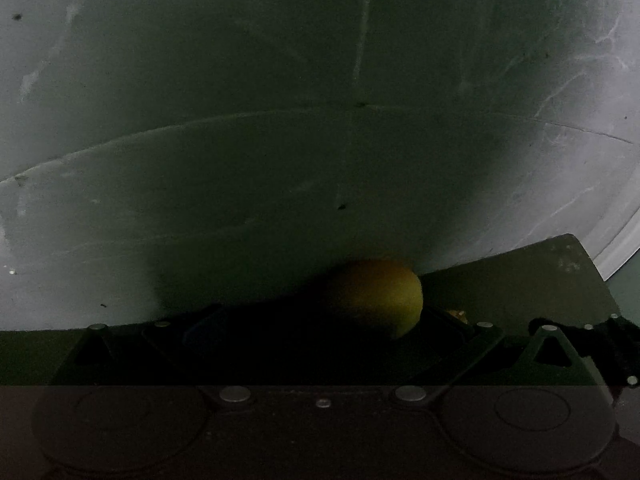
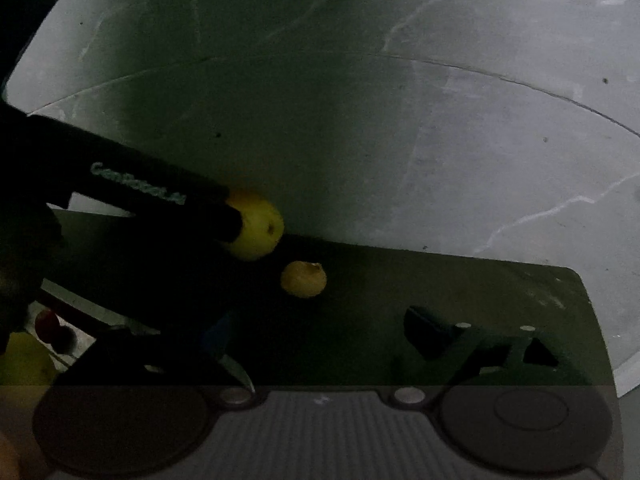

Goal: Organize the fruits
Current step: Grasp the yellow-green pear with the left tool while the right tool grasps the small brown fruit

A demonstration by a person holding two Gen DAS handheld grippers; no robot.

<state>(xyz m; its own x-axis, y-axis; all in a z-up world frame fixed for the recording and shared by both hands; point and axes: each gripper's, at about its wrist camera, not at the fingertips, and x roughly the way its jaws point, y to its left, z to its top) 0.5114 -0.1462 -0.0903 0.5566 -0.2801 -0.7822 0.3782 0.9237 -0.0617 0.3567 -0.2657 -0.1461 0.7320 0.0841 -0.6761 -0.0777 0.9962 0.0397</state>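
Note:
My left gripper (image 1: 332,320) is shut on a round yellow-green fruit (image 1: 380,296), held just above the far edge of a dark tabletop (image 1: 520,280). The right wrist view shows that gripper (image 2: 236,220) reaching in from the left, its dark fingers clamped on the same fruit (image 2: 260,226). A smaller yellow fruit (image 2: 304,279) lies on the tabletop (image 2: 480,292) just right of and below it, untouched. My right gripper (image 2: 320,336) stands open over the table, nearer than the small fruit, with nothing between its fingers. The scene is very dim.
Grey marble-like floor (image 2: 400,120) lies beyond the table's far edge and rounded right corner. At the lower left of the right wrist view sit a red fruit (image 2: 48,322) and a large yellow fruit (image 2: 24,360), partly hidden by the left gripper's body.

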